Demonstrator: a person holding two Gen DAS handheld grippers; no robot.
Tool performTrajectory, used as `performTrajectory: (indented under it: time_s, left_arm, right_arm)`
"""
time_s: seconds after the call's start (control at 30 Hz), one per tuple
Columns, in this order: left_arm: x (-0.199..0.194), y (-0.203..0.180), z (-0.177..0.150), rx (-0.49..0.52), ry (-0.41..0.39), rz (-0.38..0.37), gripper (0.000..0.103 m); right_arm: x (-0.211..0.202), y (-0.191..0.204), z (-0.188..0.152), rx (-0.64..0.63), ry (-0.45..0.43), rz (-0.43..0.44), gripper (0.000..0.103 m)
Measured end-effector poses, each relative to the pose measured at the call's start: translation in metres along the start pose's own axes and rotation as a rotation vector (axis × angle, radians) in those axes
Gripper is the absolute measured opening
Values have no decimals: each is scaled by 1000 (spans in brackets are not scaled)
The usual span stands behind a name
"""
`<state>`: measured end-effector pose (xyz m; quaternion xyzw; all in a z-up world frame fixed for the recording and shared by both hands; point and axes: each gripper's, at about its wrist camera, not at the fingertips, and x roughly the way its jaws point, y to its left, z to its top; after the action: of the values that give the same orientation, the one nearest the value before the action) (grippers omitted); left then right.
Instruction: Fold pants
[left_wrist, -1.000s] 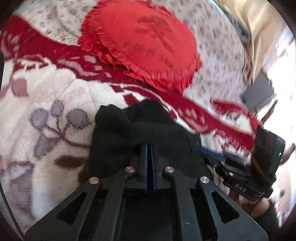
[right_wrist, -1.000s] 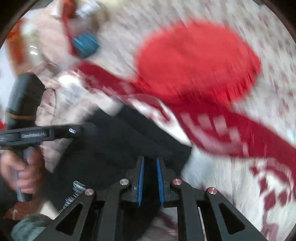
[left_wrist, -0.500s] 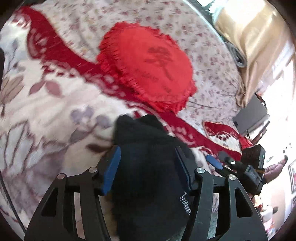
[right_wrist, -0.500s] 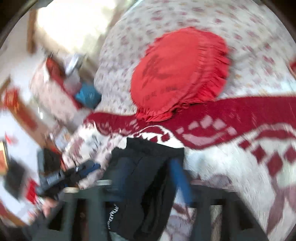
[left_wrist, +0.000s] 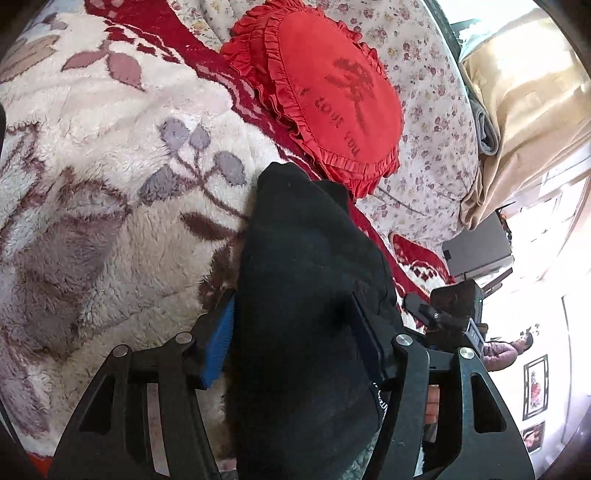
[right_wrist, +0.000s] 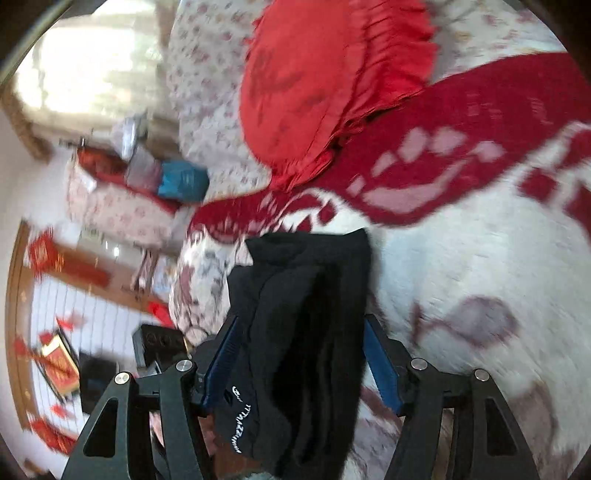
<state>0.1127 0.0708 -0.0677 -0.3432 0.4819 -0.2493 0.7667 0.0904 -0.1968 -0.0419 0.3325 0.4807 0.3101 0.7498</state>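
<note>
Black pants, folded into a thick bundle on the bed's fleece blanket, sit between both grippers; left gripper opening, right gripper fingers spread, flanking without pressing, probably releasing.

1. The pants run off the bottom edge in both wrist views, so their near end is cut off.
2. The pants cover the bed blanket beneath them and part of each hand-held gripper's inner faces.
3. The right wrist view is smeared: the red cushion shows no readable marking.
4. The white lettering on the pants is too blurred to read.
5. The room clutter beyond the bed's edge is unidentifiable.
</note>
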Motion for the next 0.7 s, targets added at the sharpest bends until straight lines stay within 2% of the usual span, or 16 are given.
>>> performTrajectory:
  time_s: [0.07, 0.13, 0.17, 0.2, 0.3, 0.4, 0.5, 0.63, 0.7]
  left_arm:
    - [0, -1, -1, 5, -1, 8, 60]
    - [1, -2, -1, 12, 0, 19, 60]
    - [2, -4, -1, 20, 1, 25, 60]
    - [3, -6, -1, 37, 3, 36, 54]
    - [4, -16, -4, 99, -4, 85, 39]
    - [3, -23, 1, 123, -18, 93, 32]
    - [9, -36, 11, 136, -27, 61, 30]
    - [28, -59, 21, 164, -17, 45, 31]
    - [45, -61, 25, 159, 6, 65, 32]
  right_arm:
    - [5, 4, 1, -28, 18, -13, 64]
    - [6, 4, 0, -41, 28, -19, 56]
    - [5, 2, -1, -44, 33, -36, 44]
    - [6, 1, -3, -48, 40, -55, 31]
    - [4, 3, -4, -97, 37, -89, 19]
    - [-1, 19, -5, -187, 17, -123, 13]
    - [-17, 27, -2, -217, -48, -119, 11]
    - [-39, 22, 11, -190, -142, -122, 11]
    - [-46, 12, 20, -145, -189, -139, 14]
